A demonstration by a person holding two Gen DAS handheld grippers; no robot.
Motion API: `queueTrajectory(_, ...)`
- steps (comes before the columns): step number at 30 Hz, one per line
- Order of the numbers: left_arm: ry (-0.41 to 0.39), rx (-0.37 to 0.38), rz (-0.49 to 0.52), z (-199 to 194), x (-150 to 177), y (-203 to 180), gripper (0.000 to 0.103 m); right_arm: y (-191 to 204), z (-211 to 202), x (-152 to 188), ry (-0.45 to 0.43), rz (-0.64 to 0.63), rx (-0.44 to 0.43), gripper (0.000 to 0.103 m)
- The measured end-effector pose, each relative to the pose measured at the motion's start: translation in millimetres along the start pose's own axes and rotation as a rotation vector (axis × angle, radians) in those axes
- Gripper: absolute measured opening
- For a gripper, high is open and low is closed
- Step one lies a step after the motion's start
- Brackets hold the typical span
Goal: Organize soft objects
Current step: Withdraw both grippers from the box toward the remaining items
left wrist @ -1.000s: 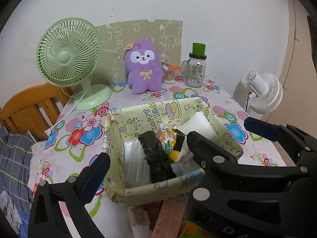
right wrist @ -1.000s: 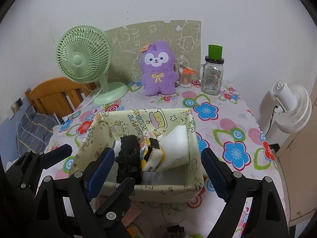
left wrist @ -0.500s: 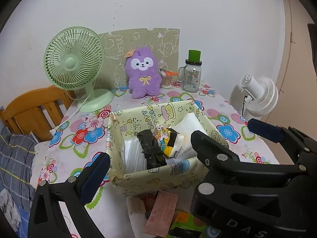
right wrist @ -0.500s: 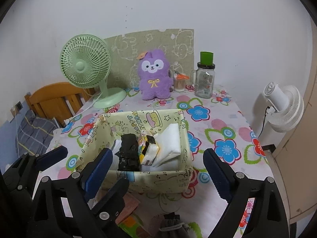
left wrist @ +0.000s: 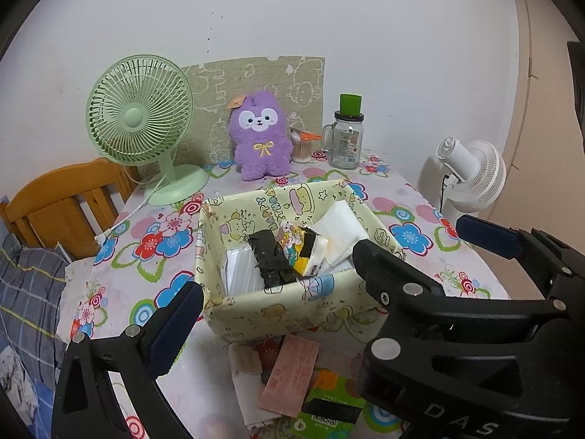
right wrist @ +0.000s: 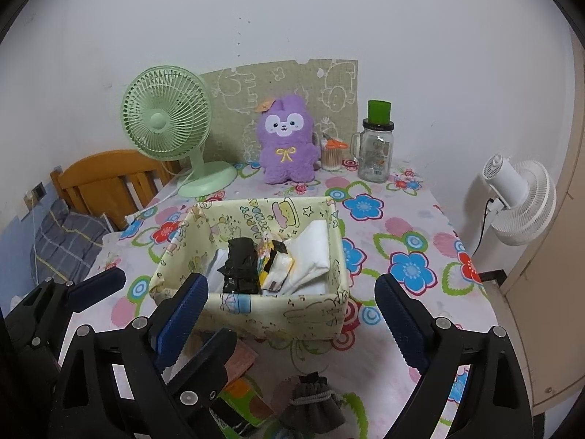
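Right wrist view: both grippers, left (left wrist: 318,263) and right (right wrist: 292,314), have backed off from the box (right wrist: 256,311), jaws apart, empty. Pouch (right wrist: 310,402) now shows near; likely next pick.

1. Both fisheye views are evenly lit by soft, slightly dim indoor light with a cool grey cast
2. The white wall (left wrist: 365,18) shows no glare
3. Shadows are faint, pooling softly under the fabric basket (right wrist: 278,314) on the table (right wrist: 420,241)
4. Black vignette fills the corners, and straight edges bow near the rim
5. Focus is fairly sharp throughout
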State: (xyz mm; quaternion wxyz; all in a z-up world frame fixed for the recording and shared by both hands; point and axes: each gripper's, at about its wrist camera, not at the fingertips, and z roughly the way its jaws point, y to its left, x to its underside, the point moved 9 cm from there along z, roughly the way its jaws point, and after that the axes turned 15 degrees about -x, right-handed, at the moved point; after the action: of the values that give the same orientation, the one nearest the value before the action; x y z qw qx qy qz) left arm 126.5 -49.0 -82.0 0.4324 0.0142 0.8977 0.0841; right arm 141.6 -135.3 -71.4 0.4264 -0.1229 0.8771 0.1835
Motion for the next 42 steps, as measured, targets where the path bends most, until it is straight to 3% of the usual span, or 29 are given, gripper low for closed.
queueTrajectory(28, 0.014, 0.024, -0.016, -6, 49, -3, 0.103, -4, -9, 54, 0.038, 0.008, 0.006, 0.094)
queueTrajectory(42, 0.052, -0.028, 0.020, 10, 81, 0, 0.102, -6, 10, 89, 0.089, 0.026, 0.000, 0.094)
